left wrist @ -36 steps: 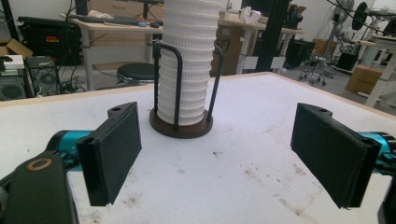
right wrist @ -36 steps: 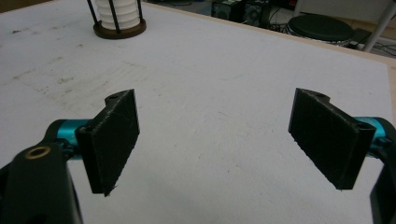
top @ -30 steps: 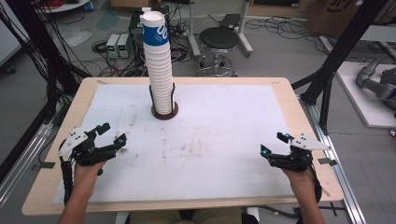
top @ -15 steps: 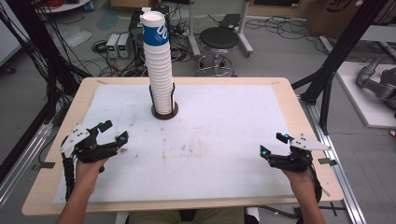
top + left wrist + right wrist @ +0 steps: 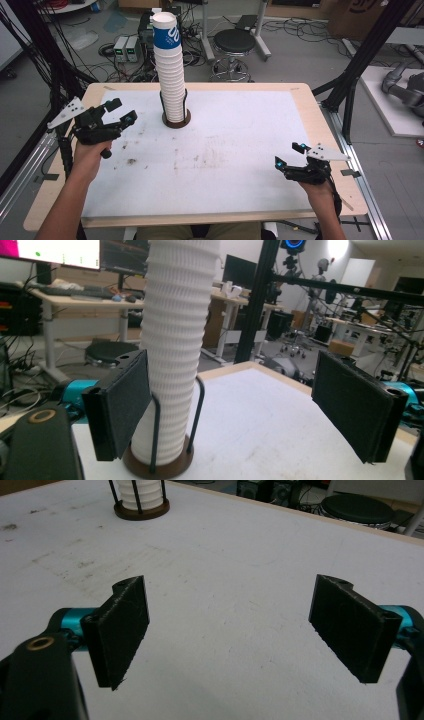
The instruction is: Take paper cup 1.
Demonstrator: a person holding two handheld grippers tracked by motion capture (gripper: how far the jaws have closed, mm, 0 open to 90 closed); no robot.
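Left hand-held gripper [image 5: 121,112] has lifted toward the cup stack [image 5: 170,75] at its 2 o'clock, jaws apart; right hand-held gripper [image 5: 291,154] stays low, jaws apart.

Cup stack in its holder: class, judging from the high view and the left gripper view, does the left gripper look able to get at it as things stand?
Probably yes. The left gripper is open and faces the cup stack, with bare table between them.
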